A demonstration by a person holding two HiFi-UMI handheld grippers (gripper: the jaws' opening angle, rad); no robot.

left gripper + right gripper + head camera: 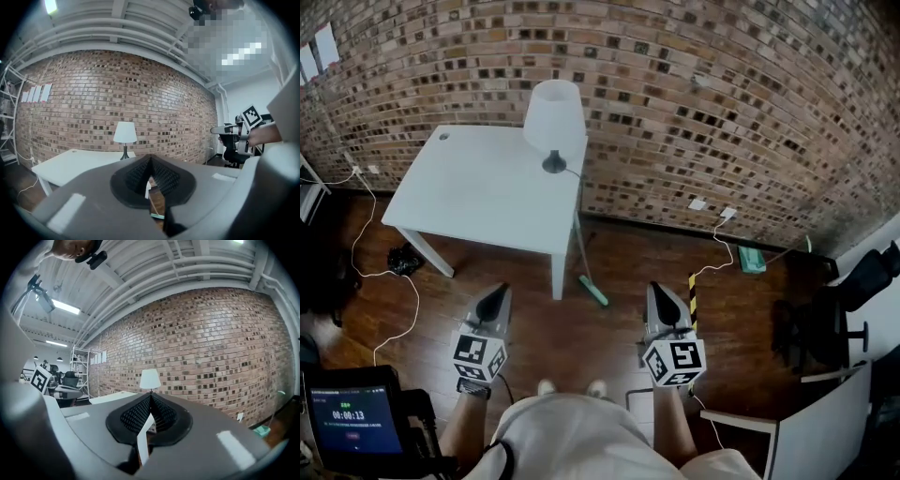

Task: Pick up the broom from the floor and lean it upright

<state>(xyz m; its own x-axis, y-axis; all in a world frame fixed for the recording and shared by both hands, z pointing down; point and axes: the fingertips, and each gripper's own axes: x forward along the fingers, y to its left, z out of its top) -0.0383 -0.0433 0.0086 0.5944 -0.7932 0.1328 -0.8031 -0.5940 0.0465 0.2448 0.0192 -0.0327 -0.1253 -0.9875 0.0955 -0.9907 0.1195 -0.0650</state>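
Observation:
The broom stands upright, its thin handle leaning on the white table's near right corner and its green head on the wooden floor. Both grippers hover above the floor on my side of it, and neither touches it. My left gripper is shut and holds nothing. Through the slit under its closed tips the broom head shows in the left gripper view. To the right of the broom, my right gripper is shut and empty too. It also appears at the right edge of the left gripper view as the right gripper.
A white table with a white lamp stands against the brick wall. Cables trail over the floor on the left and right. A teal object lies by the wall. A black chair and a white panel stand at right.

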